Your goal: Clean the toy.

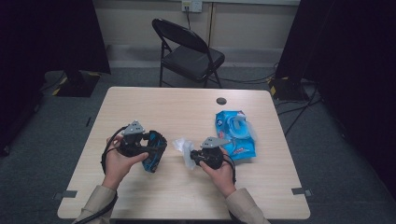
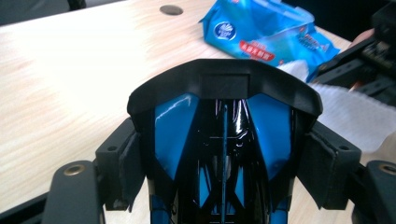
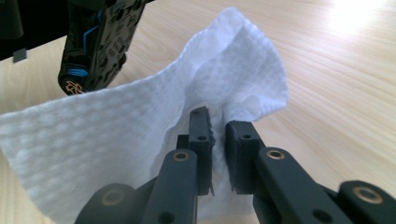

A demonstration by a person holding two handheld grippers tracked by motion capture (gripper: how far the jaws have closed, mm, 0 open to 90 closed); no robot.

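Sitting mid-room: wooden table (image 1: 154, 109), landmark for everything below. Folding chair (image 1: 189, 51) beyond table's far edge. Blue wipes pack (image 1: 236, 134) on table's right half, near small dark disc (image 1: 221, 101). Left gripper (image 1: 150, 148) over table's left-centre, jaws clamped on sides of black-and-blue object (image 2: 223, 140), what it is unclear. Right gripper (image 1: 192, 157) just right of table centre, jaws pinching white wipe (image 3: 140, 116), wipe hanging free.
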